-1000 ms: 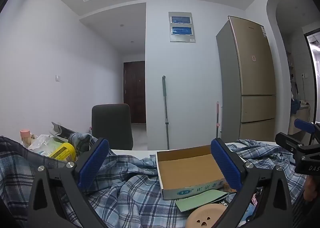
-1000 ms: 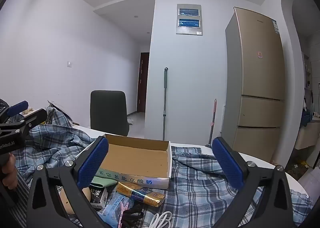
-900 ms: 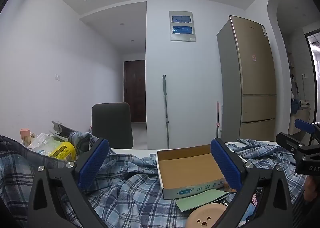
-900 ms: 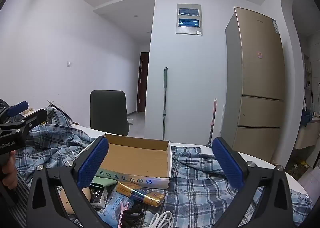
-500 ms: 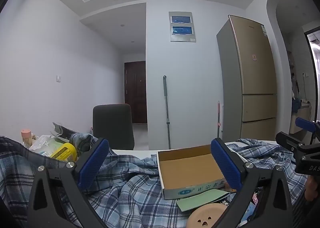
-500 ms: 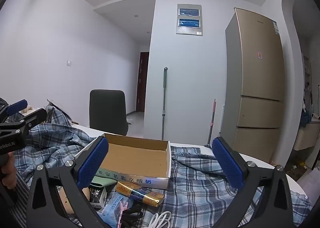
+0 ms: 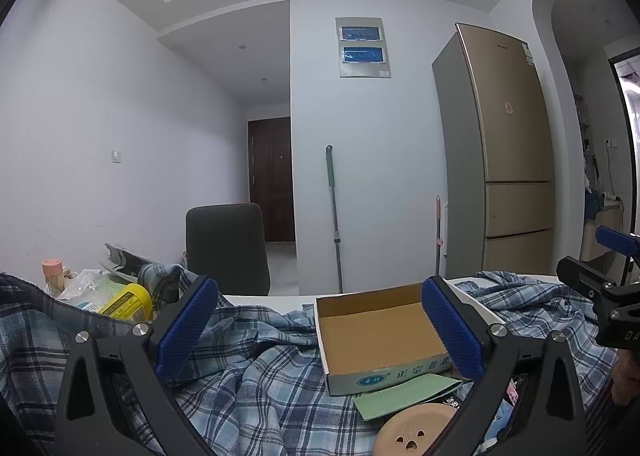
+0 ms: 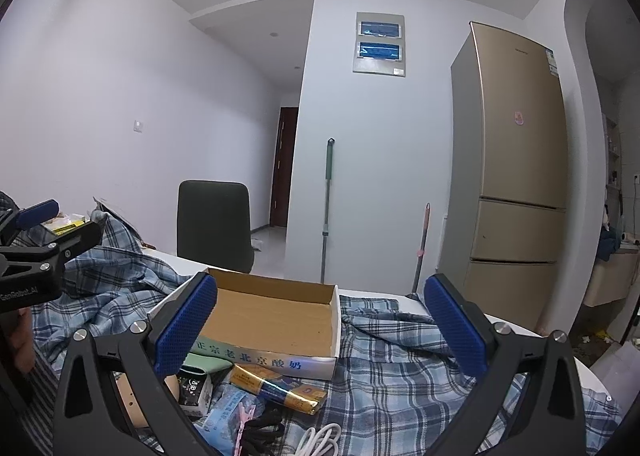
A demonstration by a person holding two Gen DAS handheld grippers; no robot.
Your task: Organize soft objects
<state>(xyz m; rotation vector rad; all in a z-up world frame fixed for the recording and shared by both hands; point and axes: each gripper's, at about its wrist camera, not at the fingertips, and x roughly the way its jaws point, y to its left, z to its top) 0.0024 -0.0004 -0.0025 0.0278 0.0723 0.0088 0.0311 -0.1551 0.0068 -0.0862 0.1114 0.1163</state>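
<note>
A blue plaid shirt lies spread and crumpled over the table; it also shows in the right wrist view. My left gripper is open and empty above the shirt. My right gripper is open and empty above the box and shirt. Each gripper shows at the edge of the other's view: the right one and the left one.
An empty cardboard box sits on the shirt, also in the right wrist view. Before it lie a green card, a round beige object, a gold packet, a white cable. A yellow container, chair, fridge.
Both views have shifted only slightly; both grippers stay open and hover over the table. Nothing on the table has moved.
</note>
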